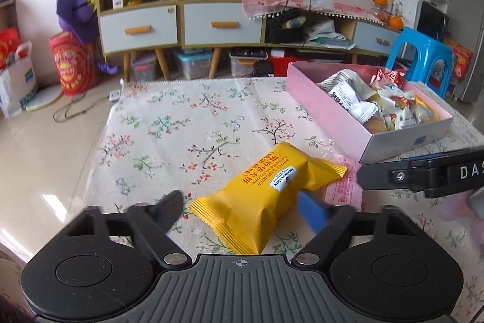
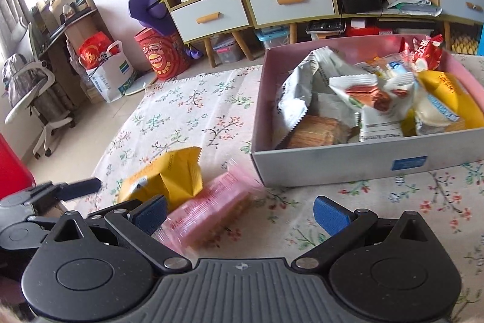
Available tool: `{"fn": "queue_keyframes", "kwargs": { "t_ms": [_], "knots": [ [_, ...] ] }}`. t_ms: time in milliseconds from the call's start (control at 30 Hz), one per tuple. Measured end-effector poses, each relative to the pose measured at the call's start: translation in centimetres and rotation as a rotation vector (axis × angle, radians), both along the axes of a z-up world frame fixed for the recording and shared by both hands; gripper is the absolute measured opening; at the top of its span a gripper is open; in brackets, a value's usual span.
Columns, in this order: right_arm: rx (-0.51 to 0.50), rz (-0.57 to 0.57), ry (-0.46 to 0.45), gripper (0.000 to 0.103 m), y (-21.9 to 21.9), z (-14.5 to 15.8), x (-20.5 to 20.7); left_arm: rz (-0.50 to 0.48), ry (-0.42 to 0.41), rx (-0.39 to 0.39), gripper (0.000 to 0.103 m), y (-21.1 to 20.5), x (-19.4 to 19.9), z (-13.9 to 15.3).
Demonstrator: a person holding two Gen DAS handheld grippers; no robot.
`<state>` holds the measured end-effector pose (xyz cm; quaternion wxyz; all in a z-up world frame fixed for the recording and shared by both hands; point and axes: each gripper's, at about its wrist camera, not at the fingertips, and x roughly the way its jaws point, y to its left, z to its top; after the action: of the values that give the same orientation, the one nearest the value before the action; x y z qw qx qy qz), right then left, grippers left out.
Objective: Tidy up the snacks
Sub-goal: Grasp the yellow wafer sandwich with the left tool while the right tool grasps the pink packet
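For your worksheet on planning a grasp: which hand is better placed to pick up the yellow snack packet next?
Left. The left tongs already straddle the yellow packet, with a finger on each side. The right tongs are open around the pink packet instead, with the yellow one off to their side.

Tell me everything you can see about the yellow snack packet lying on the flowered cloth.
The yellow snack packet is a sealed, pillow-shaped foil-like wrapper with crimped ends, printed orange text and a small dark label. It lies flat and slanted on the flowered tablecloth, outside the pink cardboard box. Its far end overlaps a pink packet. It sits between the left gripper's fingers; the blue pad reaches its side, the other finger stands apart.
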<state>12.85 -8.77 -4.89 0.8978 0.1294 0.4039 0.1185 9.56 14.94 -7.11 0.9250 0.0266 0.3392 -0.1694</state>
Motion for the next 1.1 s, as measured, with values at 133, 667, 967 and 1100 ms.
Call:
{"fn": "queue_keyframes", "kwargs": {
  "t_ms": [133,667,967,1100],
  "knots": [
    [-0.004,0.006,0.0,0.093,0.3,-0.1,0.1,0.023,0.05,-0.042,0.037,0.5,0.0,-0.6],
    [-0.08,0.023,0.035,0.071,3.2,-1.2,1.0,0.09,0.116,-0.056,0.023,1.6,-1.6,-0.1],
    [-0.059,0.105,0.036,0.035,2.4,-0.1,0.2,-0.021,0.12,-0.053,0.044,0.9,-2.6,0.7],
    [-0.069,0.127,0.064,0.031,1.9,0.2,-0.1,-0.032,0.071,0.013,0.069,0.3,-2.7,1.2]
  ]
}}
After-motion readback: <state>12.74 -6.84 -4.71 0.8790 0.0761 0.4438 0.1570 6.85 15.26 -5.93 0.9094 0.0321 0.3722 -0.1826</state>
